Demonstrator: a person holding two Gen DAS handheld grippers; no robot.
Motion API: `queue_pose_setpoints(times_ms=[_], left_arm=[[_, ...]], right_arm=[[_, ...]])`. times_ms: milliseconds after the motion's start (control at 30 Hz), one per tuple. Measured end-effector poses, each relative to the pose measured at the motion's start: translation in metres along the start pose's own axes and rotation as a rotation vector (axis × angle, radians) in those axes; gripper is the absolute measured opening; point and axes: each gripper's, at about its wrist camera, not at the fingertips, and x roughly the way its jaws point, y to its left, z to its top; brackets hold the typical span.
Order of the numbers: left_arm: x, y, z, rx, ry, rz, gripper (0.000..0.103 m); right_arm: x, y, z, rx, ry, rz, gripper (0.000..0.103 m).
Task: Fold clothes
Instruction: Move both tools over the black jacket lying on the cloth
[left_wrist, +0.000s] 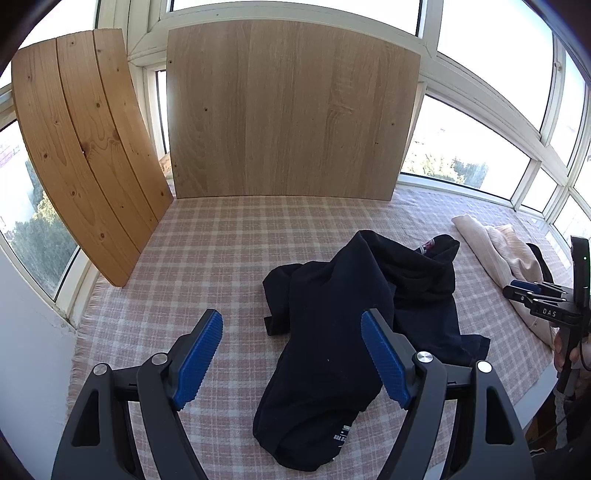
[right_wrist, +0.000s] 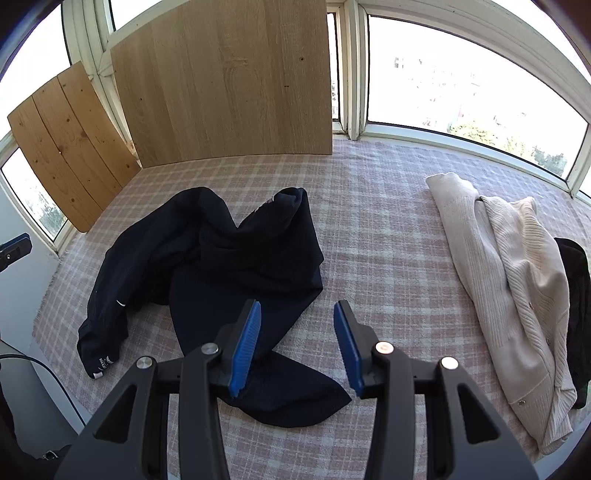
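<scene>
— Navy fabric: the dark garment (left_wrist: 354, 314) lies crumpled on the pink checked cloth (left_wrist: 207, 251), just ahead of the left gripper (left_wrist: 291, 354) and partly under its right-hand finger.
— Is that claw holding anything?
— No. Its blue pads (left_wrist: 199, 360) stand wide apart, nothing between them.
— And the right gripper (right_wrist: 297, 345)?
— Also spread, though less widely, and empty. The garment reaches beneath its left finger and stretches away ahead and to its left.
— Anything else?
— A cream knit cardigan (right_wrist: 509, 280) lies well off to that claw's right. Wooden boards (right_wrist: 225, 81) lean against the windows (right_wrist: 461, 70) beyond.
</scene>
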Motion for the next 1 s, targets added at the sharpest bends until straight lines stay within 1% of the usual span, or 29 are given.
queue_pose_setpoints(times_ms=[167,200,300,333,400,500,533,600,667,733,800,867,1000], left_arm=[[-0.004,-0.001,0.002,0.012,-0.009,0.003,0.076],[-0.005,0.000,0.003,0.009,-0.013,-0.003,0.076],[-0.007,0.002,0.004,0.001,-0.019,-0.011,0.076],[-0.007,0.003,0.005,0.000,-0.019,-0.011,0.076],[-0.004,0.004,0.003,0.006,-0.010,-0.001,0.076],[0.008,0.005,-0.005,0.033,0.030,0.054,0.076],[0.012,0.007,-0.010,0.035,0.050,0.055,0.076],[0.020,0.010,-0.021,0.029,0.093,0.044,0.076],[0.027,0.012,-0.032,0.016,0.142,0.024,0.076],[0.033,0.008,-0.041,0.015,0.173,0.006,0.076],[0.040,0.000,-0.047,0.031,0.195,-0.006,0.076],[0.045,-0.012,-0.050,0.060,0.193,-0.015,0.076],[0.055,-0.041,-0.045,0.125,0.182,-0.067,0.076]], right_arm=[[-0.007,-0.010,0.006,0.053,-0.026,0.081,0.041],[-0.008,-0.010,0.006,0.053,-0.032,0.084,0.041],[-0.009,-0.006,0.007,0.019,-0.038,0.053,0.041],[-0.008,-0.005,0.006,0.012,-0.029,0.047,0.041],[-0.001,-0.008,0.004,0.024,-0.003,0.067,0.041],[0.012,-0.014,-0.006,0.051,0.063,0.112,0.041],[0.015,-0.015,-0.010,0.044,0.078,0.112,0.041],[0.020,-0.014,-0.019,0.025,0.104,0.104,0.041],[0.023,-0.012,-0.027,-0.018,0.121,0.063,0.041],[0.026,-0.011,-0.034,-0.052,0.136,0.030,0.041],[0.029,-0.015,-0.034,-0.037,0.136,0.038,0.041],[0.034,-0.018,-0.031,-0.023,0.141,0.055,0.041],[0.049,-0.020,-0.024,-0.009,0.163,0.091,0.041]])
